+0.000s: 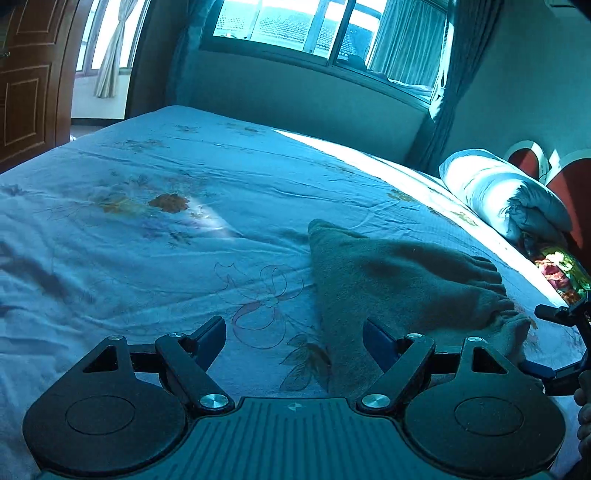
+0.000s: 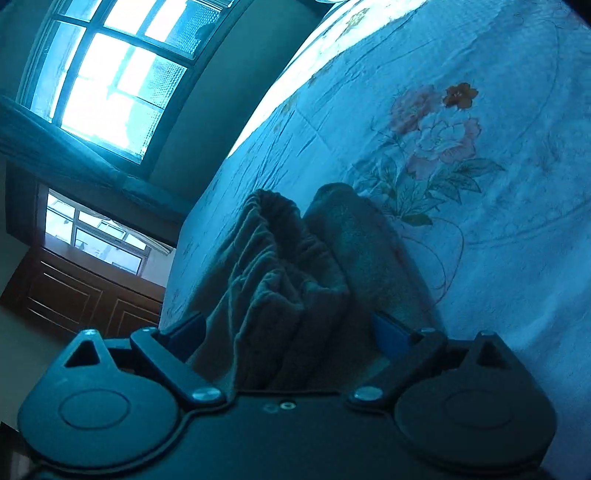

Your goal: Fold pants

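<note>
Dark grey-green fleece pants [image 1: 399, 280] lie in a folded bundle on the floral bedsheet [image 1: 184, 221], their gathered elastic waistband toward the right. My left gripper [image 1: 294, 339] is open, hovering low over the sheet; its right finger is at the bundle's near left edge. My right gripper [image 2: 288, 332] is open, with the waistband end of the pants [image 2: 288, 273] between its blue fingers [image 2: 391, 332]; the jaws are wide apart and do not pinch it. Part of the right gripper [image 1: 565, 347] shows at the far right of the left wrist view.
A white pillow [image 1: 502, 192] and a colourful cloth [image 1: 557, 266] lie by the red headboard [image 1: 569, 184] on the right. Windows with curtains [image 1: 325, 29] run behind the bed. A wooden door [image 1: 29, 81] stands at far left. The bed edge drops toward a wooden cabinet [image 2: 85, 295].
</note>
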A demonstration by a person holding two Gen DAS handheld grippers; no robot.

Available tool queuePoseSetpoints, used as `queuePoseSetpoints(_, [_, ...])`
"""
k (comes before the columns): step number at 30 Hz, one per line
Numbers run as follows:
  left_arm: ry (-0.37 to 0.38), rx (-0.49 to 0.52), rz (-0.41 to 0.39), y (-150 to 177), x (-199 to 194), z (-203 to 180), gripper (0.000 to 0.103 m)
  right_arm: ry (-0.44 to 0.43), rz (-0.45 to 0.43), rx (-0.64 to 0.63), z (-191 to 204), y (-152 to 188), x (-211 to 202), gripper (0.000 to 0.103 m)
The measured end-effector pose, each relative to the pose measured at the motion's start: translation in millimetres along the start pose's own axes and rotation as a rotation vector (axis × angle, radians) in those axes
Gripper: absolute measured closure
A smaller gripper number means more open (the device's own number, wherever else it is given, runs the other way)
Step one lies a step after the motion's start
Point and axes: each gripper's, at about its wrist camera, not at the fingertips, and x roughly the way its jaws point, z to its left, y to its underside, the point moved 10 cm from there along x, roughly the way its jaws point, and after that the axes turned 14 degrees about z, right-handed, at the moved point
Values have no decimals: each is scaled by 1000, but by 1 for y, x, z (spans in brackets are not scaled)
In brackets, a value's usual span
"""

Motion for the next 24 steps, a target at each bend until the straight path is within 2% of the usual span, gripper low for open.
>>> queuePoseSetpoints(2, [1,-23,5,5,10,-2,22,-10,-3,-17,6,0,2,12])
queuePoseSetpoints(4, [18,-51,14,9,17,-3,22,-27,-4,-63,14,-2,9,20])
queuePoseSetpoints(5, [22,-56,15,11,19,-3,22,0,8,-72,13,-4,16,21])
queuePoseSetpoints(8, [32,-47,17,12,20,-6,22,93,50,-99,11,-9,33,38])
queuePoseSetpoints(9, [34,-47,16,12,19,-7,22,97,51,-109,14,-10,33,60])
queuePoseSetpoints(10, [38,-50,17,12,18,-7,22,90,56,-118,19,-9,32,74])
queuePoseSetpoints(11, [39,-53,18,13,19,-6,22,86,51,-129,26,-9,28,77])
queuePoseSetpoints(15, [36,-65,19,15,19,-2,22,-18,-40,-202,63,1,-13,79])
queuePoseSetpoints(17, [45,-70,20,17,18,-2,22,9,-68,-205,53,8,-23,79])
queuePoseSetpoints(18, [49,-64,18,18,17,-3,22,78,-67,-191,34,9,-19,79])
queuePoseSetpoints(20, [44,-45,20,22,13,-5,22,128,6,-58,-7,9,-4,78])
queuePoseSetpoints(21, [40,-31,21,26,10,-6,22,58,3,14,-15,4,-2,78])
queuePoseSetpoints(24, [35,7,29,38,4,-11,22,46,-20,-23,-4,5,-12,77])
